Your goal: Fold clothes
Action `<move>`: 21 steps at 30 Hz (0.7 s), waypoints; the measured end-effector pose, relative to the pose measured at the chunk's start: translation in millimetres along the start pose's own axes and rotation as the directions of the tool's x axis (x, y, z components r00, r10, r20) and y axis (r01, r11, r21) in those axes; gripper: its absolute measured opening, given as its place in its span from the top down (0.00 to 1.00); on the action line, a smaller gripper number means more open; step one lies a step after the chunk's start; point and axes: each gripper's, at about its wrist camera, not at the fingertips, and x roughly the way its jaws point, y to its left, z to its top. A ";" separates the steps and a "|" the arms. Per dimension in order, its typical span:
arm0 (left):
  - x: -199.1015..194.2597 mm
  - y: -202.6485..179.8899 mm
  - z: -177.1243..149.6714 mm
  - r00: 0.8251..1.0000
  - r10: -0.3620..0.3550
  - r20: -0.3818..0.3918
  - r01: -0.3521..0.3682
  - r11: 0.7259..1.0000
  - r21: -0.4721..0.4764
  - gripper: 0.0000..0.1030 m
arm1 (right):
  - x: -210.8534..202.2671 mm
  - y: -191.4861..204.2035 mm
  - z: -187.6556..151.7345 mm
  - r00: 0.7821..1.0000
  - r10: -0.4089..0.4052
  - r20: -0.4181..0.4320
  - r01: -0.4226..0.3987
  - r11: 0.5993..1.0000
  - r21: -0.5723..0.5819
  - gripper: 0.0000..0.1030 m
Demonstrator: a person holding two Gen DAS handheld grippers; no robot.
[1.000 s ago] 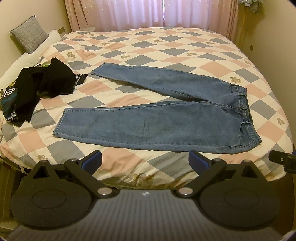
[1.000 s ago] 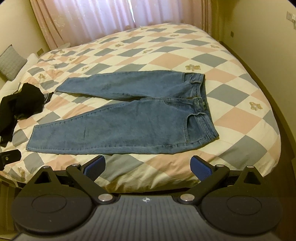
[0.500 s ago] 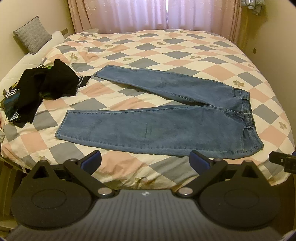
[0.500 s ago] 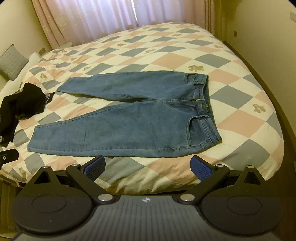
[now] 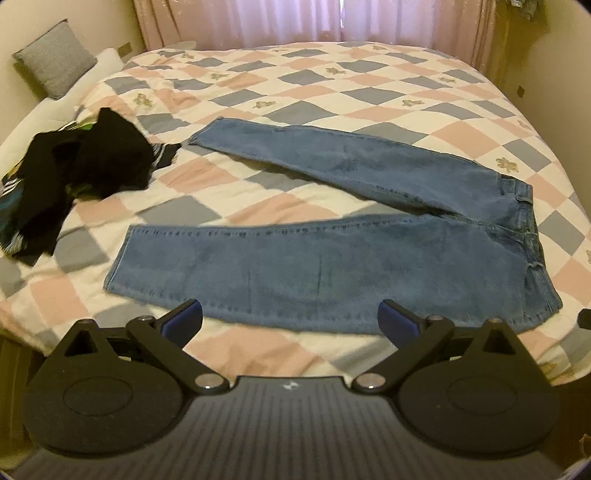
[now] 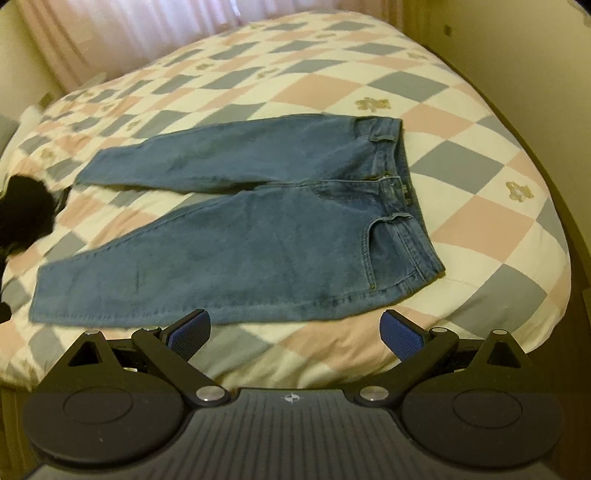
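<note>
Your left gripper (image 5: 290, 323) has its jaws spread wide, nothing between them; the blue pads (image 5: 183, 320) hang above the near edge of the bed, just short of the lower trouser leg. Your right gripper (image 6: 295, 328) is the same: jaws wide apart, empty, pads (image 6: 400, 334) over the quilt (image 6: 480, 206) just in front of the near hem line of the denim. Neither gripper touches fabric.

The jeans (image 5: 332, 266) lie flat and unfolded on the bed, front side up. The waistband (image 6: 399, 173) points to your right, the two legs run to your left. The legs are splayed apart in a V: the near leg lies roughly parallel to the bed's near edge, the far leg angles away toward the headboard side. In the right wrist view the fly and a front pocket opening (image 6: 373, 236) are visible near the waistband.

At the left end, a heap of dark clothes (image 5: 74, 173) sits on the quilt, black with striped and green patches showing. The cuff of the far leg (image 5: 207, 134) ends just beside this heap; whether they touch cannot be told.

The quilt is a checker of pink, grey-blue and cream diamonds. A white pillow (image 5: 66, 110) and a grey cushion (image 5: 55, 62) rest at the far left against the wall. Pink curtains (image 5: 295, 18) hang behind the far side of the bed. Both views are slightly blurred.
</note>
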 end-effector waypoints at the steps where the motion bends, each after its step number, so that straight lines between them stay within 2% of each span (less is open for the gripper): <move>1: 9.1 2.0 8.2 1.000 -0.008 0.002 0.008 1.000 0.006 0.03 | 5.9 0.5 7.8 1.000 -0.007 -0.003 0.007 1.000 0.016 0.02; 4: 41.2 7.1 39.8 0.999 -0.037 -0.003 0.037 0.998 0.044 0.03 | 26.4 1.1 31.2 1.000 -0.012 -0.009 0.013 0.999 0.048 0.05; 6: 64.1 10.9 62.0 0.998 -0.055 -0.017 0.056 0.995 0.079 0.03 | 38.6 6.1 48.6 1.000 0.008 -0.004 -0.008 0.998 0.067 0.11; 10: 115.2 20.9 104.7 0.993 -0.107 -0.044 0.112 0.981 0.160 0.03 | 62.5 16.6 72.8 0.995 0.090 0.050 -0.096 0.988 0.123 0.20; 13: 165.9 27.4 132.3 0.989 -0.133 -0.067 0.144 0.966 0.216 0.06 | 90.5 19.4 83.7 0.991 0.101 0.090 -0.117 0.975 0.191 0.26; 15: 199.9 31.2 149.2 0.986 -0.150 -0.071 0.164 0.952 0.260 0.06 | 113.1 18.1 95.4 0.989 0.100 0.113 -0.124 0.964 0.234 0.33; 17: 234.9 33.1 166.0 0.983 -0.167 -0.079 0.184 0.932 0.312 0.08 | 139.1 17.5 105.5 0.991 0.082 0.104 -0.105 0.964 0.245 0.35; 19: 270.0 35.1 182.8 0.979 -0.184 -0.087 0.203 0.910 0.362 0.15 | 165.2 16.6 115.9 0.995 0.062 0.083 -0.080 0.968 0.237 0.35; 21: 304.6 36.0 199.8 0.975 -0.203 -0.095 0.224 0.884 0.410 0.16 | 188.4 13.4 129.5 0.996 0.056 0.069 -0.070 0.976 0.208 0.37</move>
